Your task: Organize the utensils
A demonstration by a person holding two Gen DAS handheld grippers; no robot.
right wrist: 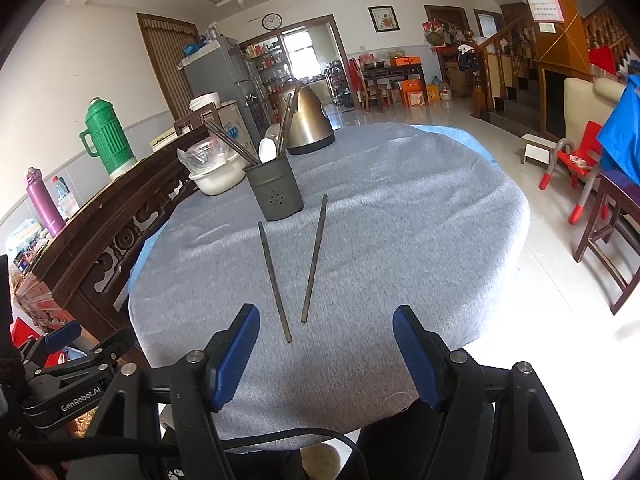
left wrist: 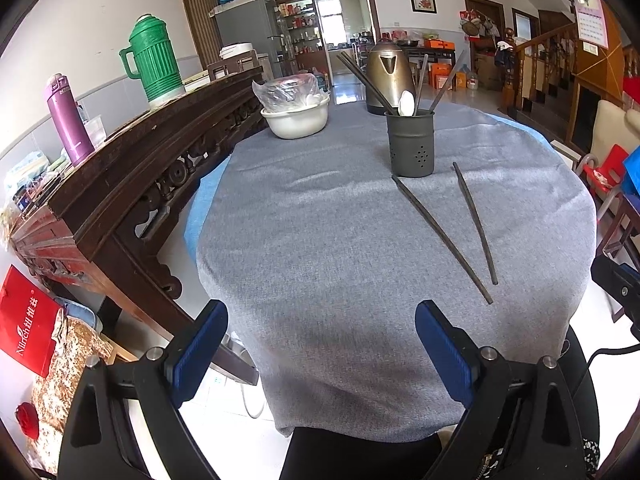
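Two dark chopsticks, the left chopstick and the right chopstick, are seen lying loose on the grey-clothed worktop, apart and spreading toward the far end. Just beyond them a dark utensil holder is stood upright, filled with further chopsticks and a white spoon. The right tongs are held wide over the near ends of the pair, nothing gripped. The left tongs are likewise spread wide and empty.
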